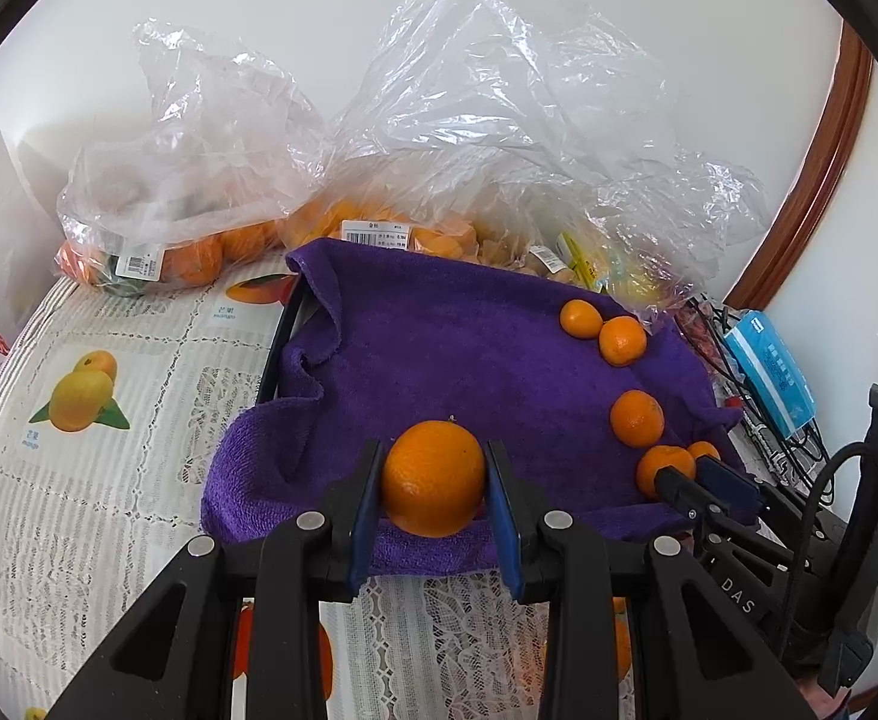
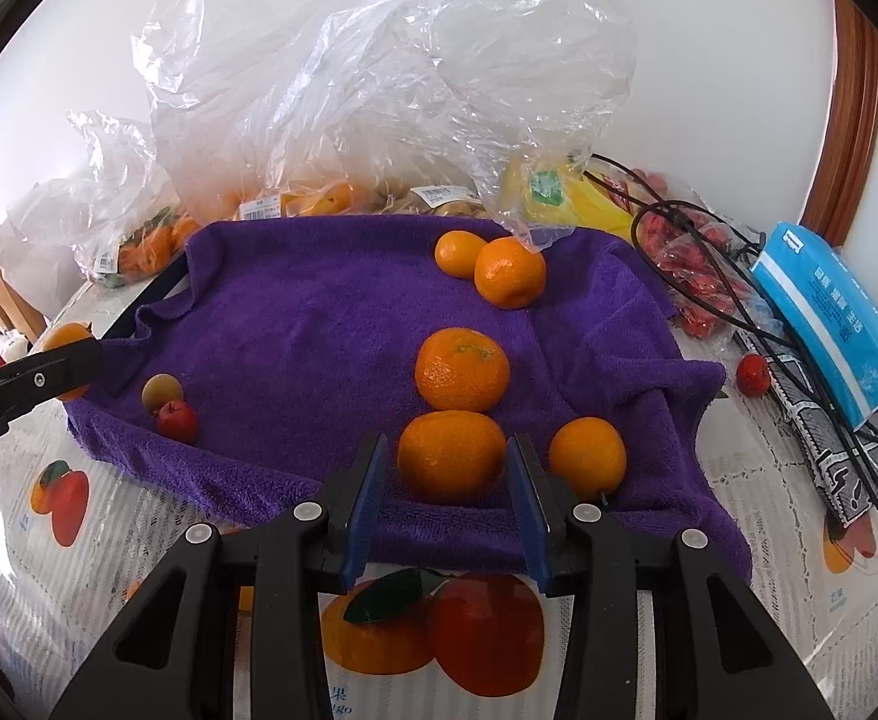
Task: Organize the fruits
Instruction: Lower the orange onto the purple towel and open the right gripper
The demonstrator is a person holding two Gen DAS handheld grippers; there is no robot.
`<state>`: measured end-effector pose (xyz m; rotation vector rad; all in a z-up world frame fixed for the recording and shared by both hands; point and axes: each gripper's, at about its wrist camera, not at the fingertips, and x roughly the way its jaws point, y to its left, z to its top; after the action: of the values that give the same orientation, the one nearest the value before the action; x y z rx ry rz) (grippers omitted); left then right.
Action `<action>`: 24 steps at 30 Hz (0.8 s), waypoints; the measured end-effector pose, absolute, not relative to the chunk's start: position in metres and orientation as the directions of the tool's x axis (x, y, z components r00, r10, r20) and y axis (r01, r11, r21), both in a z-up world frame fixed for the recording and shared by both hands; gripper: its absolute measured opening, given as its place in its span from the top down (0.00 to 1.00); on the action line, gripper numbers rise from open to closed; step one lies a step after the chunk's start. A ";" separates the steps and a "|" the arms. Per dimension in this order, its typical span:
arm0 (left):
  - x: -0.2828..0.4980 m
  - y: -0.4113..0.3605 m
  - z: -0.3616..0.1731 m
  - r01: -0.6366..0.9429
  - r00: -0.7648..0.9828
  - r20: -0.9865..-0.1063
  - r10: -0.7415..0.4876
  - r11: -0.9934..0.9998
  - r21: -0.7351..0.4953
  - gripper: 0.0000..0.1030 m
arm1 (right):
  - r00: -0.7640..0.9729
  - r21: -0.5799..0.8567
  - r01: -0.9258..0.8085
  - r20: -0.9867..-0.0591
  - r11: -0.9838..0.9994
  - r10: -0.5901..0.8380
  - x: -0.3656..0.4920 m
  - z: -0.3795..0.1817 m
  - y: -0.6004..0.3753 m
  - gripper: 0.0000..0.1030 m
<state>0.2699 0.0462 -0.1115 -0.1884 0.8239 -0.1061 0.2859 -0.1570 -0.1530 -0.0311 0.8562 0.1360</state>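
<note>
The left gripper [image 1: 434, 480] was clamped on an orange [image 1: 432, 478], both pads against its sides, at the near edge of the purple towel [image 1: 439, 348] that covers a tray on the table [image 1: 108, 480]. The right gripper [image 2: 446, 468] straddled a second orange [image 2: 452, 456] near the towel's near right corner; a narrow gap showed beside the left pad, so its jaws looked apart and not yet pressing. That fruit sat touching a third orange [image 2: 463, 368] behind it and just beside a smaller one [image 2: 587, 457] to its right, with two more [image 2: 509, 272] at the far edge under the plastic bags [image 2: 378, 90]. To do this step well, the right gripper would probably need to close squarely across the orange's widest part without nudging its neighbours, since round fruit rolls easily on soft cloth. The left should likely set its orange down where the towel is flat, well apart from the small red fruit [image 2: 177, 420] by the left edge.
</note>
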 end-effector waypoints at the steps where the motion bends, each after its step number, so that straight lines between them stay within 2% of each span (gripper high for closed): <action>1: 0.270 0.046 -0.112 0.020 0.676 -0.718 -0.166 0.978 -0.207 0.70 | 0.649 0.024 -0.135 -0.754 0.991 0.106 0.286 -0.152 -0.156 0.60; 24: 0.272 0.041 -0.117 0.031 0.668 -0.726 -0.164 0.981 -0.193 0.70 | 0.682 0.057 -0.089 -0.724 0.994 0.102 0.281 -0.139 -0.168 0.60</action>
<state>0.2719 0.0410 -0.1174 -0.1698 0.8329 -0.1101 0.2808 -0.1682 -0.1393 0.0174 0.8131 0.1073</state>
